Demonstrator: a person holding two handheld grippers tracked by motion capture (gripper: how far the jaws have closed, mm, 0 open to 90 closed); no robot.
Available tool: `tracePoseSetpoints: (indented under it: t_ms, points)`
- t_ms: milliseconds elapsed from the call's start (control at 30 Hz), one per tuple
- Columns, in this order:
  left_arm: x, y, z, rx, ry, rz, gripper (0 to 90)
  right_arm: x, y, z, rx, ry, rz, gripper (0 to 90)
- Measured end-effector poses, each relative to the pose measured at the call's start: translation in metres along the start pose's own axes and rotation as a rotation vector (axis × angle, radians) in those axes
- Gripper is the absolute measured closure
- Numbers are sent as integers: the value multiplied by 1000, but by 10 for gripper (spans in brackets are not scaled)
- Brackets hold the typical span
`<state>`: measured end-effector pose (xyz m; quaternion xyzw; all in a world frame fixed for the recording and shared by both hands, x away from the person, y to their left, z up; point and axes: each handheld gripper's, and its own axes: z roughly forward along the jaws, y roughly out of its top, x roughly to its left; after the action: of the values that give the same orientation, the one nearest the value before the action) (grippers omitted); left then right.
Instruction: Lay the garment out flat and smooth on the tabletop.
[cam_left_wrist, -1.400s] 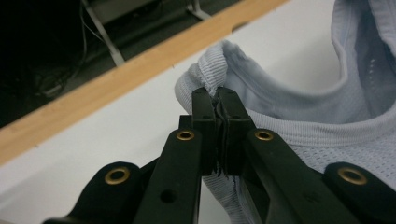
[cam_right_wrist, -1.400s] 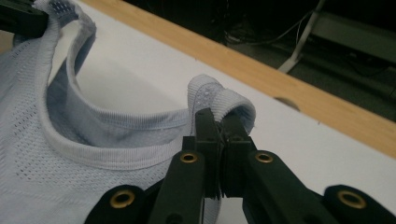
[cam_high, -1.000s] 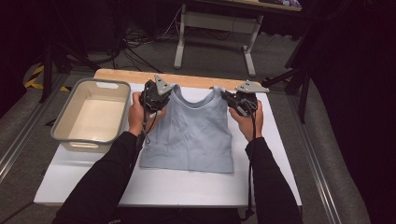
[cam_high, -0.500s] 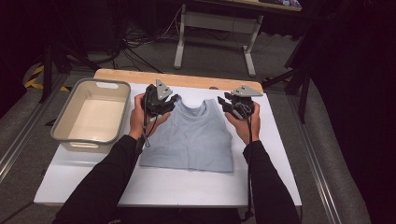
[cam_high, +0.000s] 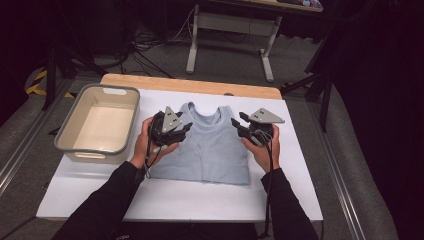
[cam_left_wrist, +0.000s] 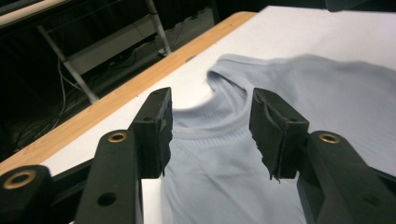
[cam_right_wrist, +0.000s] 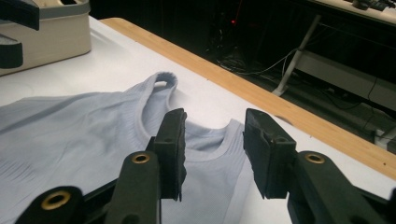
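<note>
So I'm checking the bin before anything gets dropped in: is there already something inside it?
No, in the high view the bin beside the top shows only its bare pale floor.

Your right gripper (cam_right_wrist: 212, 154) hangs just over the pale blue tank top (cam_right_wrist: 70, 135) — jaws have just been opening, nothing pinched between them. The top lies flat on the white table (cam_right_wrist: 116, 60), grey-rimmed bin (cam_right_wrist: 42, 28) beyond.
</note>
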<state>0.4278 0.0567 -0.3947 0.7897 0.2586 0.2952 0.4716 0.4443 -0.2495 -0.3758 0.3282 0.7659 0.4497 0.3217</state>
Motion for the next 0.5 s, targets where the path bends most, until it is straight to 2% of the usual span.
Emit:
tracePoseSetpoints:
  t_ms: [233,267,333,400,500]
  points:
    - [-6,-16,-13,-15,-35,30,456,13,-12,-9,-7,17,-18,539]
    - [-7,-19,-15,-16,-45,48,450,15,-14,-11,-10,18,-23,531]
    - [-8,-23,-18,-16,-34,69,435,18,-16,-15,-21,27,-21,515]
    - [-8,-27,-22,-25,-54,64,417,21,-19,-19,-29,36,-24,476]
    - [-11,-30,-27,-25,-66,88,379,27,-22,-26,-39,42,-33,429]
